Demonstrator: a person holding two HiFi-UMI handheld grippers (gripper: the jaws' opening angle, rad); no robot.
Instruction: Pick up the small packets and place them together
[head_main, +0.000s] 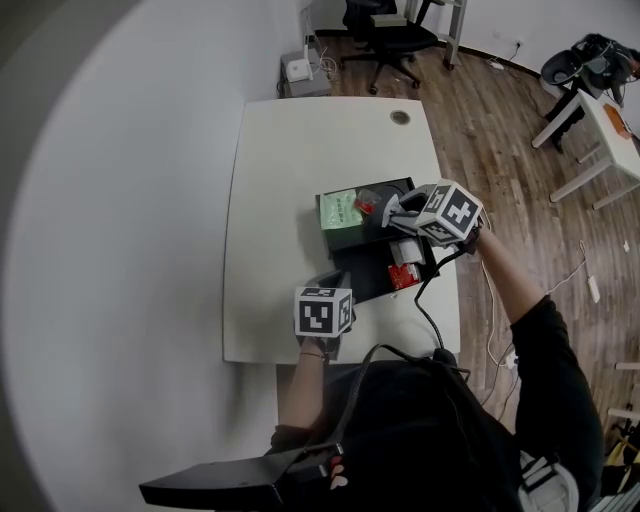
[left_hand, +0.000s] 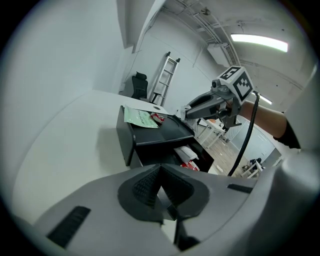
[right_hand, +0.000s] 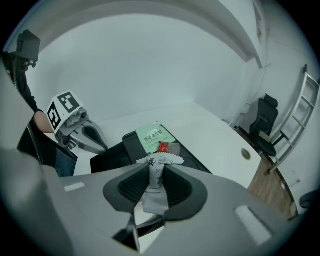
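A black two-level box (head_main: 385, 190) stands mid-table. On its top lie a green packet (head_main: 340, 208) (right_hand: 155, 136) and a small red packet (head_main: 366, 205) (right_hand: 163, 146). My right gripper (head_main: 382, 208) (right_hand: 156, 172) hovers over that top, shut on a small white packet (right_hand: 156, 186) that sticks out between its pads. The lower shelf holds a white packet (head_main: 405, 250) (left_hand: 187, 152) and a red one (head_main: 403, 276) (left_hand: 190, 165). My left gripper (head_main: 328, 290) (left_hand: 161, 169) rests near the table's front edge, pointing at the box, its pads together with nothing between them.
The white table (head_main: 290, 200) has a round cable hole (head_main: 400, 117) at its far side. The right gripper's black cable (head_main: 432, 320) trails over the near edge. An office chair (head_main: 392, 38) and a second white table (head_main: 605, 125) stand on the wooden floor.
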